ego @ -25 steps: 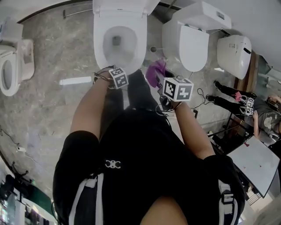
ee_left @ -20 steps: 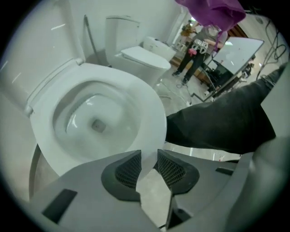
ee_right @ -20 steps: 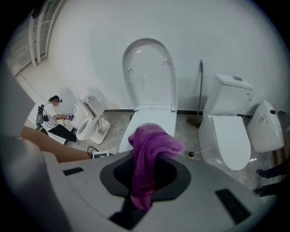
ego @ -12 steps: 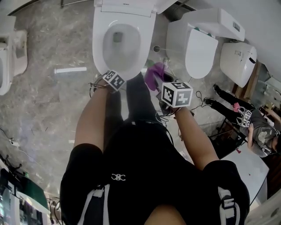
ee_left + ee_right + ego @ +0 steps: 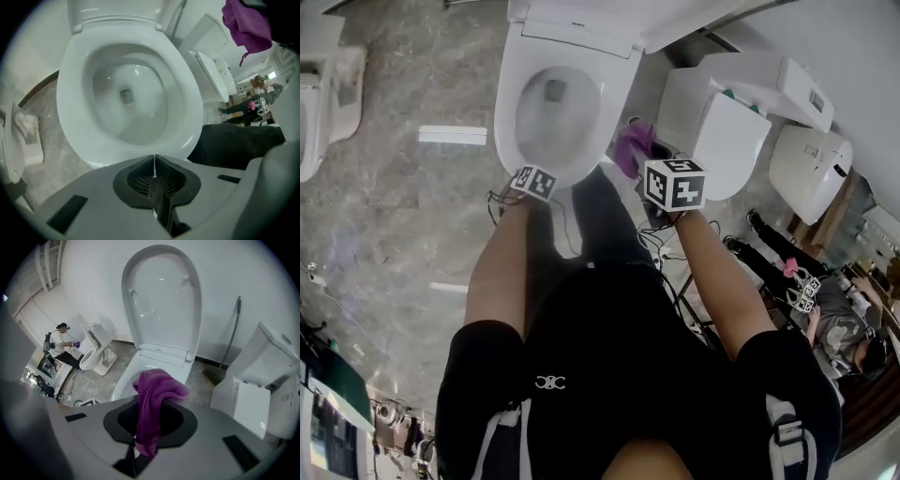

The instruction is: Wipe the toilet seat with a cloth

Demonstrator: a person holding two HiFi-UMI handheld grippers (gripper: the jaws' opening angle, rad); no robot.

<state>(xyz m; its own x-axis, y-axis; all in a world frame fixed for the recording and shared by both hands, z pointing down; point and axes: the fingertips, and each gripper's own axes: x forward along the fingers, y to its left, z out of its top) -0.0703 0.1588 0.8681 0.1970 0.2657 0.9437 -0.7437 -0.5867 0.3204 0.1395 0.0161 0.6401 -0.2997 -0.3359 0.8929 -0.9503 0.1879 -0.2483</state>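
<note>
A purple cloth [image 5: 152, 394] and a glossy white toilet seat [image 5: 506, 112], its raised lid [image 5: 161, 301] the same white. The floor [image 5: 394, 216] is grey, veined like marble. The person's shorts [image 5: 609, 375] are black with white side stripes and a small white emblem.

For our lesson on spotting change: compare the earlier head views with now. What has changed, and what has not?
The left tongs, empty, are closing above the front rim of the toilet. The right tongs still clamp the purple cloth beside that toilet; neither has shifted much.
</note>
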